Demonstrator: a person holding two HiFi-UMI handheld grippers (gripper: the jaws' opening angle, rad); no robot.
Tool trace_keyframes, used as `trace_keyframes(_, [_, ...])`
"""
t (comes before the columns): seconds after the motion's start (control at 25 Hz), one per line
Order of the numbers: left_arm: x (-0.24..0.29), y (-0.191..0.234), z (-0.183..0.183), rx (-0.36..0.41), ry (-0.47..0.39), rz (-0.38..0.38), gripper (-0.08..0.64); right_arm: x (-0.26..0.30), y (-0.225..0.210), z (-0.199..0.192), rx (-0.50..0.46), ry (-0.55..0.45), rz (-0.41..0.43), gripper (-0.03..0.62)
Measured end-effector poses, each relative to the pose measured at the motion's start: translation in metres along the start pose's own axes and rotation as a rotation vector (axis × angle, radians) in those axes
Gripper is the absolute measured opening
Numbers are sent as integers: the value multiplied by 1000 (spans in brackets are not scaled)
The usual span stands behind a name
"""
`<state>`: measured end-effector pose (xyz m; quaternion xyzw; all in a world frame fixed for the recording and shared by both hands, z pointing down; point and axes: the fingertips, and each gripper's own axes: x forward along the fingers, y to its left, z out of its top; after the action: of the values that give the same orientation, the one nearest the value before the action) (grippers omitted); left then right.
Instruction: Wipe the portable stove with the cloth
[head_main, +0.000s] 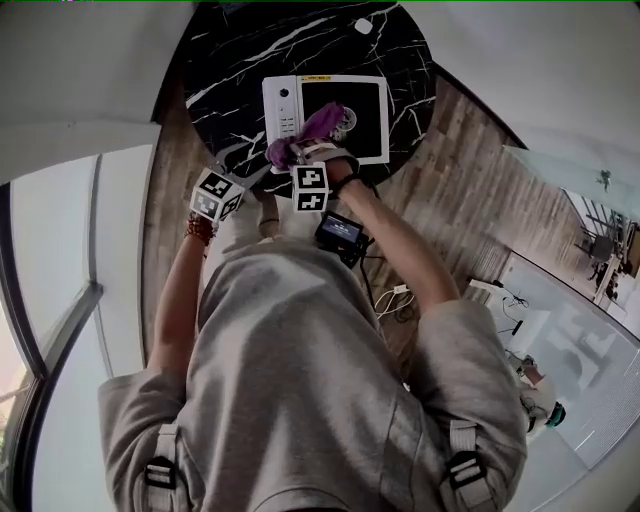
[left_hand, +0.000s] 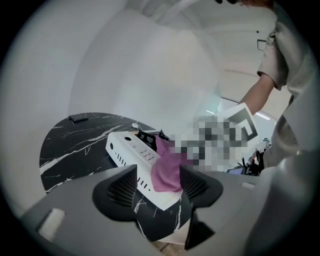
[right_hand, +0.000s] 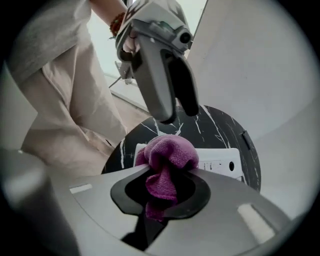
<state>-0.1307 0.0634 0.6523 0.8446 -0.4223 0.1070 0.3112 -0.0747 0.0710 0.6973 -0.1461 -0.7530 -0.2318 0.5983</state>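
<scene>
Purple cloth (right_hand: 167, 152) is gripped by the closed fingers of the right gripper (right_hand: 167, 172) and is laid on the portable stove (head_main: 365, 115), beside its control panel (head_main: 284, 110). The left gripper (left_hand: 160, 186) fingers are held wide apart, empty, near the stove.

Office-like room: wood floor (head_main: 470, 170), round marble table (head_main: 232, 58), tall windows (head_main: 60, 235).

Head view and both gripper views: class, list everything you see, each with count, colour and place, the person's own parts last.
table: one, black with white veins, on the floor
stove: one, white with black top, on the table
cloth: one, purple, over the stove
small object: one, white, table's far edge
floor: one, brown wood, under the table
left gripper: one, grey, open, empty, near the table's edge
right gripper: one, grey, shut on the cloth
person: one, grey top, at the table
</scene>
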Motion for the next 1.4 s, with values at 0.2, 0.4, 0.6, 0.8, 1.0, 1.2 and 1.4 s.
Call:
trace_keyframes(0.2, [-11, 3, 15, 2, -33, 36, 249, -17, 10, -4, -129, -25, 194, 77])
trace_keyframes(0.4, [-23, 7, 10, -8, -25, 86, 249, -16, -134, -24, 23, -12, -76, 78])
trace_keyframes(0.6, [-26, -1, -5, -28, 0, 114, 249, 16, -189, -35, 94, 60, -139, 78])
trace_keyframes(0.8, [-22, -5, -10, -56, 3, 125, 249, 25, -182, -34, -54, 92, -262, 58])
trace_keyframes(1.0, [-11, -8, -8, -35, 16, 124, 245, 21, -154, -28, -54, 55, -252, 51])
trace_keyframes(1.2, [0, -7, -4, 2, 27, 121, 241, 19, -132, -23, -2, 32, -230, 51])
trace_keyframes(1.4, [16, -37, -33, 286, 70, 112, 253, 19, -129, -25, 13, 40, -212, 52])
